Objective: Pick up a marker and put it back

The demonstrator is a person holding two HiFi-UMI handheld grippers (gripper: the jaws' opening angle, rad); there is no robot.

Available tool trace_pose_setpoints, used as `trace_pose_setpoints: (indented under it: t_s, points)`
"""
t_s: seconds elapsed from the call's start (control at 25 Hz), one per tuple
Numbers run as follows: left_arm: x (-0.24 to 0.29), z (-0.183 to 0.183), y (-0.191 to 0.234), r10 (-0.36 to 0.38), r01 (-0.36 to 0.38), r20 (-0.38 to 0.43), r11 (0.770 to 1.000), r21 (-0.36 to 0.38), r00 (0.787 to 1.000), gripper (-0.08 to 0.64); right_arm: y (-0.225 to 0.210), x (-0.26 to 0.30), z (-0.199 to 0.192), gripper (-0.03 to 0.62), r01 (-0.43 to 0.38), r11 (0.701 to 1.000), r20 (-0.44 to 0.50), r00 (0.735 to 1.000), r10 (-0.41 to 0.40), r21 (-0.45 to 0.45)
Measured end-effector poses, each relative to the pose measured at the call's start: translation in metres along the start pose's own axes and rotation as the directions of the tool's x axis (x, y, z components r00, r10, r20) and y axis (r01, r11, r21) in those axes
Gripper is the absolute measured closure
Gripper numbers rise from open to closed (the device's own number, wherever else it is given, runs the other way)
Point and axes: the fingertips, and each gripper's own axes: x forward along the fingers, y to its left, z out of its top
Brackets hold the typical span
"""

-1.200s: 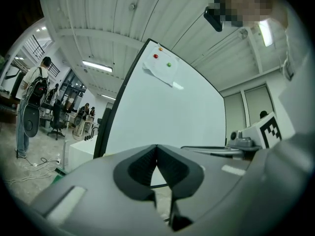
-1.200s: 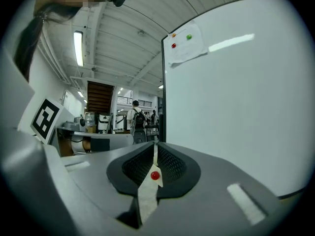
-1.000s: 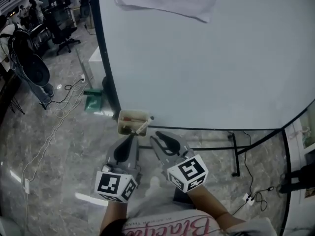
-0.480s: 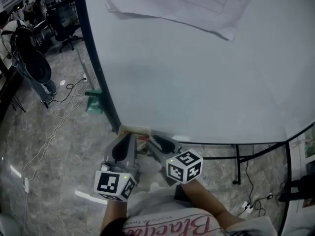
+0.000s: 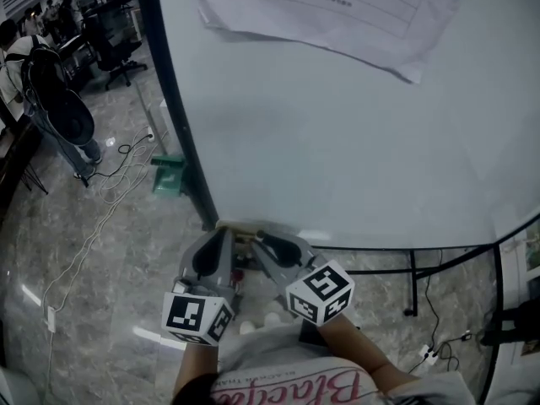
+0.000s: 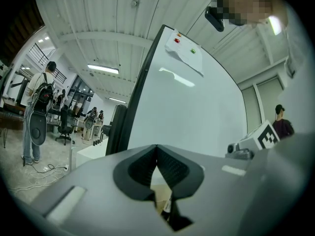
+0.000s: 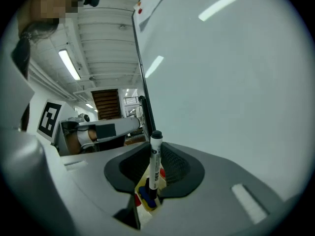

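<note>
A white marker with a black cap stands upright between the pads of my right gripper. Those jaws are closing and the pads touch the marker on both sides. Below it is a beige marker holder with blue and red items inside. In the head view the holder hangs at the whiteboard's lower edge, and my right gripper reaches its top. My left gripper sits just left of it, tips together and empty. In the left gripper view, the left gripper is shut, with the holder showing through the gap below.
The large whiteboard fills the view ahead, with a paper sheet stuck near its top and a black frame on its left edge. Cables lie on the marble floor. A person with a backpack stands far left.
Both grippers have moved up from below the holder to its top. The marker that leaned out of the holder now stands between the right jaws.
</note>
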Motion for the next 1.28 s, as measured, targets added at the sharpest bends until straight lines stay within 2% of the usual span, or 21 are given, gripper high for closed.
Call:
trace_pose_setpoints:
  t_s: [0.12,0.24,0.36,0.48,0.68,0.8,1.04,1.16,1.28]
  points:
    - [-0.003,0.004,-0.003,-0.013,0.013,0.007,1.000,0.007,1.000,0.560,0.011,-0.011,0.027,0.520,0.045,0.990,0.062,0.997,-0.037,-0.132]
    - [-0.002,0.011,-0.005,-0.030,0.029,0.024,0.999,0.017,0.999,0.560,0.020,-0.021,0.056,0.522,0.086,0.970,0.137,0.989,-0.055,-0.228]
    - [0.003,0.020,-0.007,-0.051,0.050,0.042,0.998,0.026,0.998,0.560,0.028,-0.026,0.081,0.522,0.109,0.953,0.209,0.977,-0.050,-0.284]
    - [0.007,0.029,-0.009,-0.070,0.068,0.065,0.997,0.037,0.995,0.560,0.032,-0.027,0.092,0.522,0.126,0.940,0.236,0.970,-0.051,-0.316]
    - [0.009,0.040,-0.015,-0.078,0.069,0.086,0.993,0.100,0.993,0.560,0.030,-0.029,0.095,0.522,0.137,0.941,0.252,0.966,-0.057,-0.311]
    - [0.011,0.042,-0.017,-0.097,0.091,0.098,0.994,0.059,0.990,0.560,0.029,-0.030,0.094,0.522,0.147,0.934,0.248,0.967,-0.066,-0.327]
    - [0.014,0.041,-0.022,-0.108,0.101,0.097,0.992,0.073,0.989,0.560,0.028,-0.032,0.094,0.522,0.153,0.931,0.249,0.966,-0.071,-0.331]
    - [0.012,0.043,-0.022,-0.110,0.103,0.101,0.992,0.076,0.989,0.560,0.028,-0.033,0.095,0.522,0.145,0.938,0.250,0.966,-0.066,-0.315]
    - [0.012,0.043,-0.016,-0.103,0.095,0.100,0.993,0.074,0.990,0.560,0.022,-0.027,0.084,0.522,0.105,0.959,0.193,0.980,-0.054,-0.265]
